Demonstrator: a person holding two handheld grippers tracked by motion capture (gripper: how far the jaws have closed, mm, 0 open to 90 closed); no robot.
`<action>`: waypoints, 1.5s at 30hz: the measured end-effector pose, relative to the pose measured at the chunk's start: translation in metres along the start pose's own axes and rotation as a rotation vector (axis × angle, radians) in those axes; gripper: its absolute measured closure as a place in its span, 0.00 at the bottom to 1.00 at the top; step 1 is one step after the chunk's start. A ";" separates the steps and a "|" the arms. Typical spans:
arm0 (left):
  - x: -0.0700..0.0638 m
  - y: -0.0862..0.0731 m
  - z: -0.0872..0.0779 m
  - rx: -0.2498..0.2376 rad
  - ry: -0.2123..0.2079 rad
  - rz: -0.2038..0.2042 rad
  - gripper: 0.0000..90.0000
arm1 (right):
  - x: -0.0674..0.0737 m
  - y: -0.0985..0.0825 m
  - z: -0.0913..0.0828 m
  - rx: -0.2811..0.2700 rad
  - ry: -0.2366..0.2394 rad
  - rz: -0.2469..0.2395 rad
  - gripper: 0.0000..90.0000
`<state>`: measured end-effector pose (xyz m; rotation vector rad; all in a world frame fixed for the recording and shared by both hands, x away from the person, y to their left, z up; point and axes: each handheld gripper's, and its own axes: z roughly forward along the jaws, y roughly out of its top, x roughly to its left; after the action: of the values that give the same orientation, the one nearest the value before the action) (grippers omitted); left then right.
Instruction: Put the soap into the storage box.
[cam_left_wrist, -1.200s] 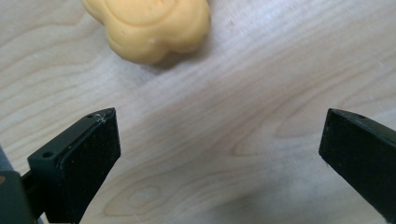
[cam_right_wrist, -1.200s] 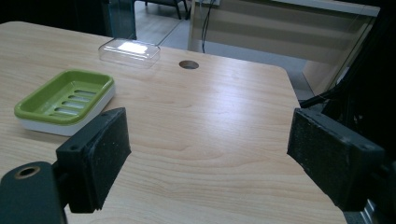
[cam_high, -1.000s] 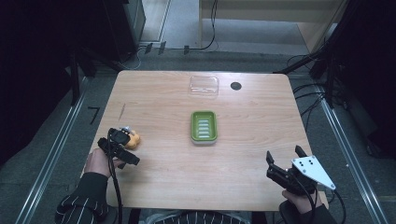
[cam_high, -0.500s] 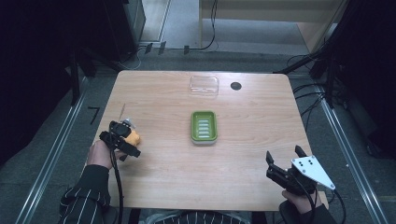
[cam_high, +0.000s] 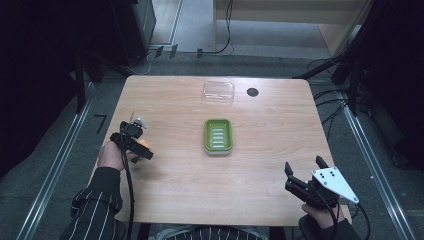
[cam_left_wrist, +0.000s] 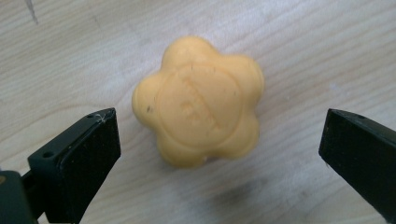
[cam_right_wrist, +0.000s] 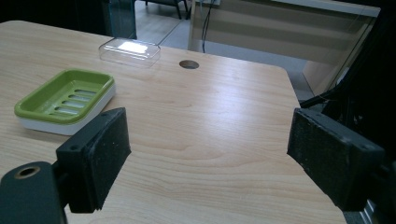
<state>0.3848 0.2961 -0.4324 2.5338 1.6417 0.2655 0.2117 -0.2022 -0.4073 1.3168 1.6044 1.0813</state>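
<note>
High view, my left gripper (cam_high: 142, 150) over the yellow soap (cam_high: 143, 144) near the table's (cam_high: 260, 130) left edge, left gripper view, jaws spread either side of the soap, not touching, right gripper view, my right gripper (cam_right_wrist: 208, 154) released, green soap dish (cam_right_wrist: 65, 100) ahead.

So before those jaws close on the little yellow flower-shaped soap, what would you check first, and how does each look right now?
1. Left gripper open wide enough: ok, both jaws stand apart from the yellow soap.
2. Soap centred between the jaws: ok, roughly midway in the left gripper view.
3. Soap lying flat on the table: ok, stamped face up.
4. Green soap dish free to receive it: ok, nothing lies in it.
5. Right gripper out of the way: ok, open near the table's front right corner.
6. Jaws low enough to catch the soap's sides: cannot tell.
</note>
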 end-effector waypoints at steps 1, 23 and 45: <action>0.000 0.002 0.002 0.003 -0.002 -0.003 0.00 | 0.000 0.000 0.000 -0.001 -0.001 0.000 0.15; 0.014 0.012 0.020 0.044 -0.027 -0.044 0.18 | -0.001 0.000 0.000 -0.003 0.000 0.001 0.15; 0.014 0.009 0.021 0.027 -0.031 -0.027 0.31 | -0.001 0.000 0.000 -0.005 -0.002 0.003 0.15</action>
<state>0.4028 0.3050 -0.4499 2.5198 1.6784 0.2021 0.2119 -0.2037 -0.4075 1.3170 1.5976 1.0849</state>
